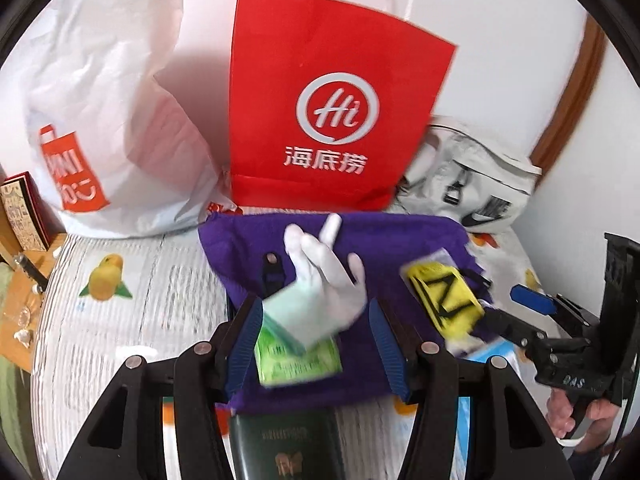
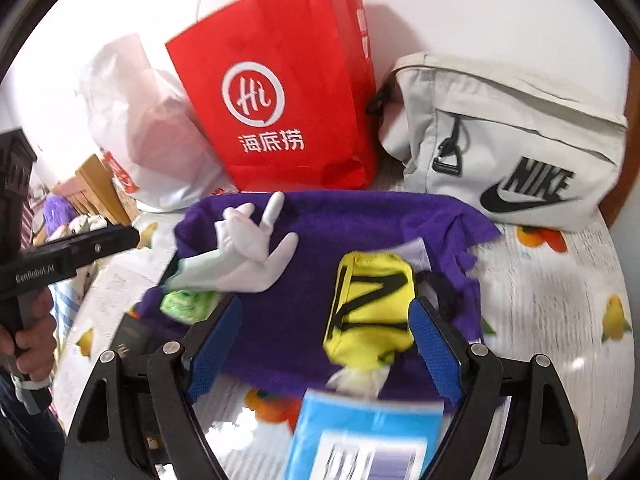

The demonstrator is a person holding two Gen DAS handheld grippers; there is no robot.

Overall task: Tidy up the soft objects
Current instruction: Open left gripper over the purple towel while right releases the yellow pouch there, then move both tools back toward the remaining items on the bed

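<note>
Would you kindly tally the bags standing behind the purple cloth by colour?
Red: 1, the paper bag
White: 1, the plastic bag
Grey: 1, the Nike bag
Total: 3

Green packet: partly covered by the white glove; its print is too blurred to be read.
Dark green booklet: cut off by the bottom edge in the left wrist view.
Blue and white pack: badly blurred and cut off at the bottom in the right wrist view; its label cannot be read.
Yellow pouch: smeared in the left wrist view.
White plastic bag: its orange logo is partly folded away.
Grey bag: its left end is hidden behind the red paper bag.
</note>
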